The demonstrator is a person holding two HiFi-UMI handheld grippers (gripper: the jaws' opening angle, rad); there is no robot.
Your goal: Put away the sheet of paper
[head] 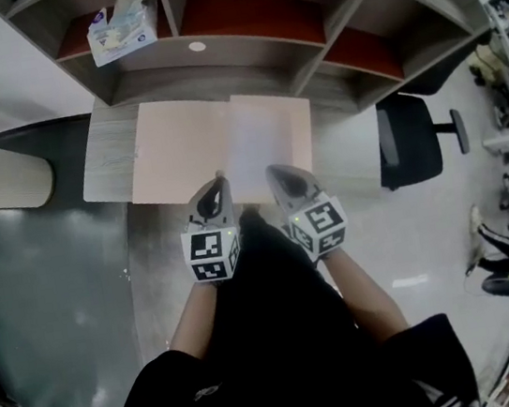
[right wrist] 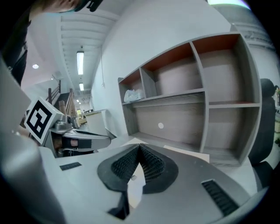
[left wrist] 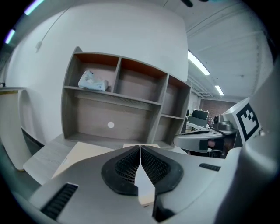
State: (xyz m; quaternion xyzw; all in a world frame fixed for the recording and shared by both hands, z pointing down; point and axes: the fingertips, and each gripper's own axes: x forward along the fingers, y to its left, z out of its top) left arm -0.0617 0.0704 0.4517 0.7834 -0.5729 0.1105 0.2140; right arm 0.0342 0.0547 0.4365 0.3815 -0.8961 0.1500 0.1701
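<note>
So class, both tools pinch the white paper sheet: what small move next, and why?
Probably carry the white sheet of paper forward into the grey wooden shelf unit: left tool and right tool are shut on its near edge, short of the shelves.

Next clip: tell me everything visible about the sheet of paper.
The sheet of paper is plain white, thin and rectangular. Both the left gripper and the right gripper pinch its near edge, jaws shut on it. It stretches away toward the shelf unit, over a beige mat on the desk.
</note>
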